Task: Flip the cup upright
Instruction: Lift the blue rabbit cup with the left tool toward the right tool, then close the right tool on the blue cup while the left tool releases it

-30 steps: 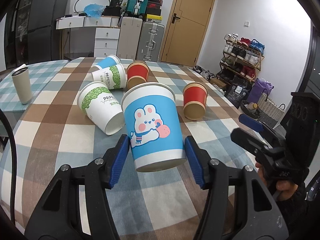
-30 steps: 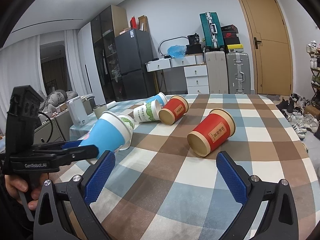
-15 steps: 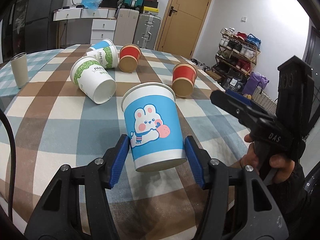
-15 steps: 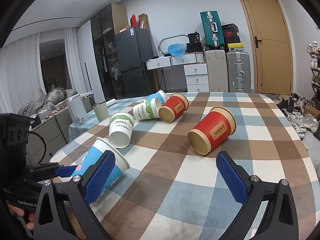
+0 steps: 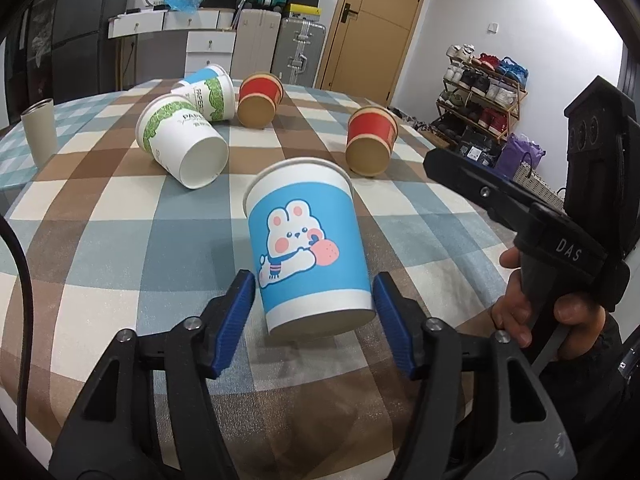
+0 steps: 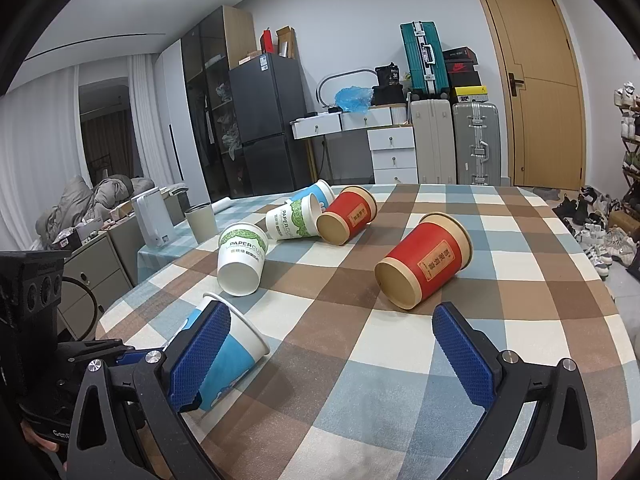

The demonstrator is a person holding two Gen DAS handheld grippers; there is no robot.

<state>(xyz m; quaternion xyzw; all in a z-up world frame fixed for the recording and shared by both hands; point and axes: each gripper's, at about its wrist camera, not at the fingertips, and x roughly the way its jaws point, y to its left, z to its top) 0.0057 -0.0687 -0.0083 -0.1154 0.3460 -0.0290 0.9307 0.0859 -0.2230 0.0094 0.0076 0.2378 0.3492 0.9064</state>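
The blue bunny cup (image 5: 308,248) stands mouth-up near the table's (image 5: 120,264) front edge, between the blue pads of the left hand-held gripper (image 5: 314,316), whose jaws sit just off its base with slim gaps, released. The right hand-held gripper (image 6: 340,356) hangs spread wide, grasping nothing, over bare checked cloth. A white cup (image 5: 182,140) and red cup (image 5: 370,140) lie tipped well behind.

Lived-in home, dining/living area: checked cloth on bench (image 6: 400,360), fridge (image 6: 268,128), stacked suitcases (image 6: 456,140) by wooden door (image 6: 536,88), shoe rack (image 5: 480,96), white drawer unit (image 6: 392,152).
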